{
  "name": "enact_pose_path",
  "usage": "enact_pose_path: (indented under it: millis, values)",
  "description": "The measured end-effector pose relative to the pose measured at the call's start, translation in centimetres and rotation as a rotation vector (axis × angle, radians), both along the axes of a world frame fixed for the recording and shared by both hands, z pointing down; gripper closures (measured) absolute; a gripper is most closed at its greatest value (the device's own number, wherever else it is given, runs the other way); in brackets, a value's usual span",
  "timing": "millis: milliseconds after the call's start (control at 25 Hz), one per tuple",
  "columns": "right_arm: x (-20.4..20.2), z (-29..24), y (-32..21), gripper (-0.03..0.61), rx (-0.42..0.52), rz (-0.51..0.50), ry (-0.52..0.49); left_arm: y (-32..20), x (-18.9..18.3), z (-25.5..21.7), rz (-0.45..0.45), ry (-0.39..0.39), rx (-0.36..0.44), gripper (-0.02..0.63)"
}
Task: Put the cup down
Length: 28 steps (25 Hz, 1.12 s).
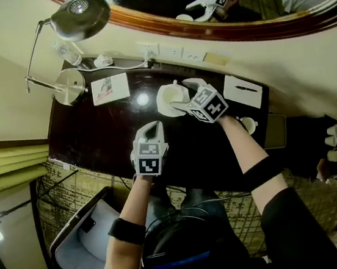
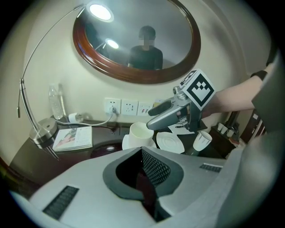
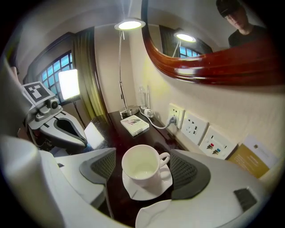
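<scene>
While the white cup sits upright on its saucer on the dark desk, right gripper jaws spread wide either side of it, not gripping, left gripper closed, empty, nearer the person.

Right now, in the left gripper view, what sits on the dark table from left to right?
Round silver lamp base → white square booklet → white ceramic cup → empty white round saucer → small white cup.
</scene>
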State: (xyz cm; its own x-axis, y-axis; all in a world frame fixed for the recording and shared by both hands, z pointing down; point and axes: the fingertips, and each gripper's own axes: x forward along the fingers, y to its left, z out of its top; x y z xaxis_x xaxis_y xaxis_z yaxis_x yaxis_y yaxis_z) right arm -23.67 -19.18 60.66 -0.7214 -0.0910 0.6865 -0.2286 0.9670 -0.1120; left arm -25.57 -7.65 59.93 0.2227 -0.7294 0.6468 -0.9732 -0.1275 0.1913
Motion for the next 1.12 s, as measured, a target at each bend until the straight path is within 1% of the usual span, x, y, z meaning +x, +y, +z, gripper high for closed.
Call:
enact_pose_path:
  millis: [40,80,120,200,240,320,360,480,600,760,840,960,1120]
  values:
    - [0.3,-0.9,0.4,0.190,0.009,0.005,-0.008,0.1,0.1,-0.5,0.001,-0.003,0.006,0.613]
    - [0.6,-1.7,0.9,0.224,0.018,0.009,-0.017,0.3,0.2,-1.0,0.003,-0.006,0.012,0.613]
    - [0.9,-2.6,1.3,0.235,0.029,0.015,-0.025,0.5,0.4,-1.5,0.006,-0.007,0.018,0.613]
    - [1.8,-4.3,2.2,0.301,0.055,0.041,-0.040,0.8,0.8,-2.5,0.012,-0.011,0.031,0.613]
    - [2.3,-5.1,2.6,0.342,0.067,0.062,-0.048,1.0,1.1,-3.0,0.017,-0.013,0.037,0.613]
    - [3.4,-6.6,3.4,0.402,0.086,0.107,-0.064,1.4,1.7,-3.8,0.029,-0.017,0.050,0.613]
    - [4.0,-7.3,3.8,0.413,0.096,0.128,-0.071,1.5,1.9,-4.3,0.036,-0.018,0.059,0.613]
    - [5.9,-9.3,5.6,0.485,0.121,0.177,-0.090,2.1,3.0,-5.7,0.055,-0.013,0.085,0.613]
    - [8.2,-10.1,7.6,0.540,0.115,0.231,-0.101,2.9,4.4,-6.3,0.079,-0.007,0.098,0.613]
    - [12.2,-10.0,9.7,0.569,0.089,0.313,-0.093,3.3,6.4,-6.4,0.123,-0.014,0.103,0.613]
    - [14.5,-9.6,10.5,0.571,0.077,0.359,-0.085,3.6,7.6,-6.5,0.154,-0.011,0.101,0.613]
    - [18.1,-8.9,11.5,0.569,0.049,0.456,-0.084,3.9,9.7,-6.5,0.208,-0.001,0.096,0.613]
    - [22.7,-8.3,12.7,0.569,0.025,0.601,-0.094,3.8,11.7,-6.2,0.281,-0.020,0.093,0.613]
